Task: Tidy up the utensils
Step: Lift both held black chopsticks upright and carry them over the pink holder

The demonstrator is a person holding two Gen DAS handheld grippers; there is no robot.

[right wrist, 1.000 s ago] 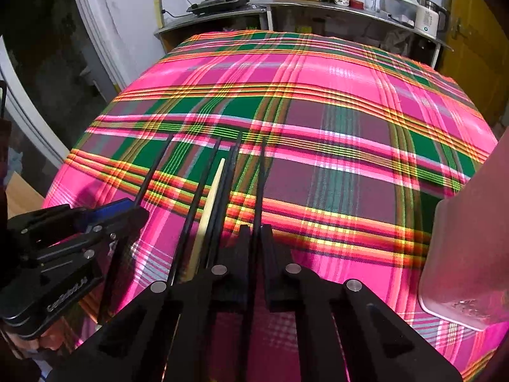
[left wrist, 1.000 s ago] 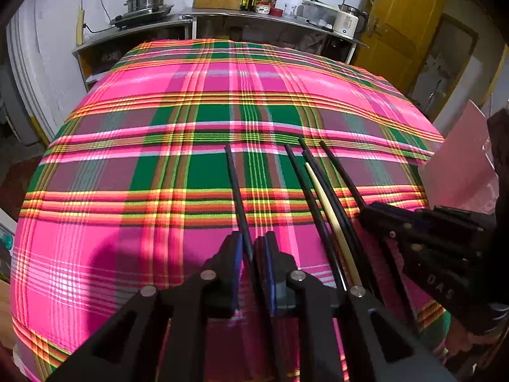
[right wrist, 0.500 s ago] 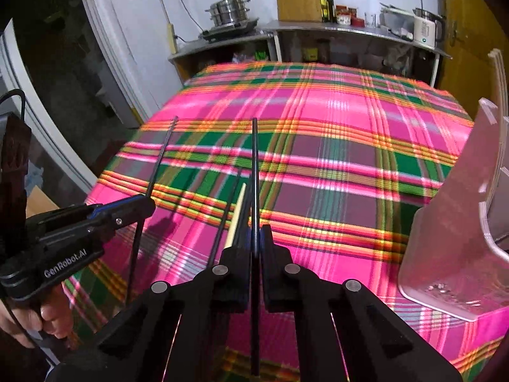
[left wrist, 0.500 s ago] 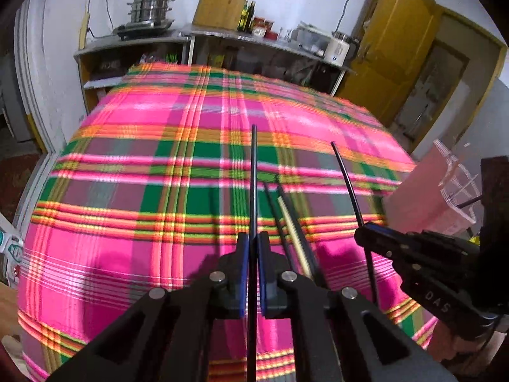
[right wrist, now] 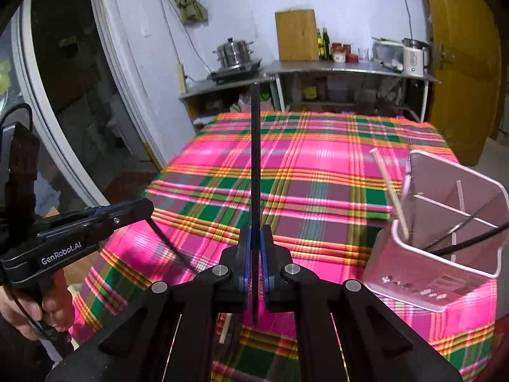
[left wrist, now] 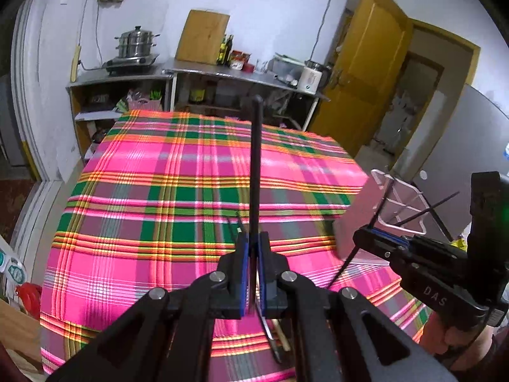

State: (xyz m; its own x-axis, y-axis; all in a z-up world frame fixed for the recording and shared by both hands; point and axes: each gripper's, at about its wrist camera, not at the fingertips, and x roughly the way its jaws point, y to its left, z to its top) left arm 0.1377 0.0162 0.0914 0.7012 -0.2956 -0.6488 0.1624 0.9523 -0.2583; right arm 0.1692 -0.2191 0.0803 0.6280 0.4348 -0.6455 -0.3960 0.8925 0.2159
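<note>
In the left wrist view my left gripper (left wrist: 253, 245) is shut on a black chopstick (left wrist: 255, 165) that points up and away over the plaid tablecloth (left wrist: 159, 222). My right gripper (right wrist: 254, 238) is likewise shut on its own black chopstick (right wrist: 254, 159). Each gripper shows in the other's view: the right gripper (left wrist: 358, 237) with its stick (left wrist: 378, 210), the left gripper (right wrist: 148, 207) with its stick (right wrist: 168, 245). A translucent pink utensil holder (right wrist: 445, 273) stands at the right, holding a wooden chopstick (right wrist: 389, 191) and black ones (right wrist: 470, 235). Loose chopsticks (left wrist: 273, 340) lie on the cloth below.
A steel counter (left wrist: 222, 73) with a steamer pot (left wrist: 135, 44), bottles and a kettle (right wrist: 413, 55) runs along the far wall. A yellow door (left wrist: 366, 79) stands at the right. The table's left edge drops to the floor. A person's hand (right wrist: 38, 305) grips the left tool.
Both grippers have risen from the cloth, each lifting one black chopstick clear of the pile. The left jaws closed tight on theirs. The holder has come into fuller view.
</note>
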